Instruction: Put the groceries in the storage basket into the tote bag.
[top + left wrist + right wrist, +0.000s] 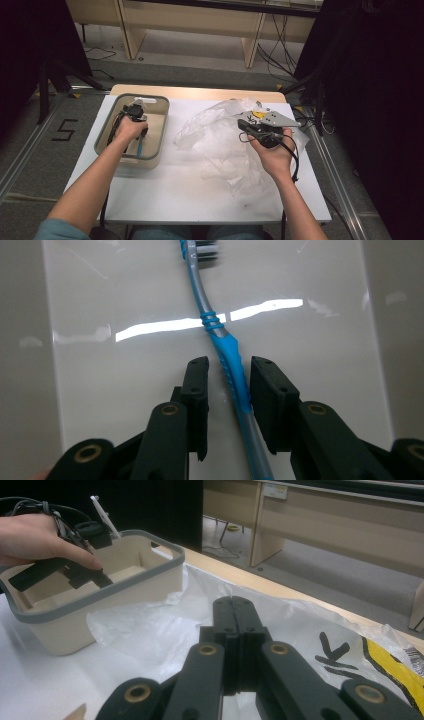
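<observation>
A blue and grey toothbrush lies flat on the floor of a beige basin with a grey rim, bristles at the far end. My left gripper reaches down into the basin, open. Its jaws straddle the blue part of the handle: the right pad sits against it and the left pad stands a little apart. My right gripper hovers shut over a crumpled clear plastic bag, with nothing between its jaws.
The basin stands at the left of a white table, and the bag spreads over its middle and right. The bag carries yellow and black print. Dark stands and cables flank the table, with wooden furniture beyond.
</observation>
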Available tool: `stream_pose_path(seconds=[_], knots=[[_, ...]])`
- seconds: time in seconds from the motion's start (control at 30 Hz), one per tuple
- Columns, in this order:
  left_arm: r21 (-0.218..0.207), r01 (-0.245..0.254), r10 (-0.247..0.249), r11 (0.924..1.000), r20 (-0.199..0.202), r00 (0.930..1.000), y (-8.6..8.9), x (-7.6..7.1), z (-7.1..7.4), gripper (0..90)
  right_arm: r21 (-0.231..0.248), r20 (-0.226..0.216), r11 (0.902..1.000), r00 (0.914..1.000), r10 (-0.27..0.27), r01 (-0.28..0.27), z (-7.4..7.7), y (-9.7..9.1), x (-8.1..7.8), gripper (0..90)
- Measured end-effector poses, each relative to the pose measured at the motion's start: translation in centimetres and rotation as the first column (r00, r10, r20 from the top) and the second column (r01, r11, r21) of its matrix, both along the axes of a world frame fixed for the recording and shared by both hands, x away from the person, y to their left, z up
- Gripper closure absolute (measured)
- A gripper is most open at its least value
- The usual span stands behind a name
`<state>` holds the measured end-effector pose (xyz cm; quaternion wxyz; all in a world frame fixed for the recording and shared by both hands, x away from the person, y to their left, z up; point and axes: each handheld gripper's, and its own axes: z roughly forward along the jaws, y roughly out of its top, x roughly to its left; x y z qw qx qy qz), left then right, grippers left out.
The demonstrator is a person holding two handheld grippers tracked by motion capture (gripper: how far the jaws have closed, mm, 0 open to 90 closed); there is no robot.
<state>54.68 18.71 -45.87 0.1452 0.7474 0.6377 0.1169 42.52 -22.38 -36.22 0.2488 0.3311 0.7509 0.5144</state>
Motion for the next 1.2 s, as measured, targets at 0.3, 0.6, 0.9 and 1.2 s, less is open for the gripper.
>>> stream_pose_path(seconds=[0.3,0.6,0.9,1.2], knots=[[0.012,0.005,-0.005,0.9999,-0.004,1.0,-0.28,0.01,0.02,73.9,0.0,-0.001,1.0,1.0,0.0,0.0,0.0,0.01,-0.02,90.0],[0.01,0.0,0.0,1.0,-0.006,1.0,-0.21,0.05,0.02,75.0,-0.003,-0.001,1.0,1.0,0.001,-0.001,-0.03,0.04,-0.01,90.0],[0.014,-0.003,0.003,0.9999,-0.006,1.0,-0.18,0.06,0.02,77.0,-0.001,-0.001,1.0,1.0,0.001,-0.001,-0.01,0.02,-0.03,90.0],[0.007,-0.018,0.018,0.9998,-0.01,0.9998,-0.01,0.12,0.03,80.6,-0.003,-0.001,1.0,1.0,0.003,-0.003,-0.02,0.05,-0.03,90.0]])
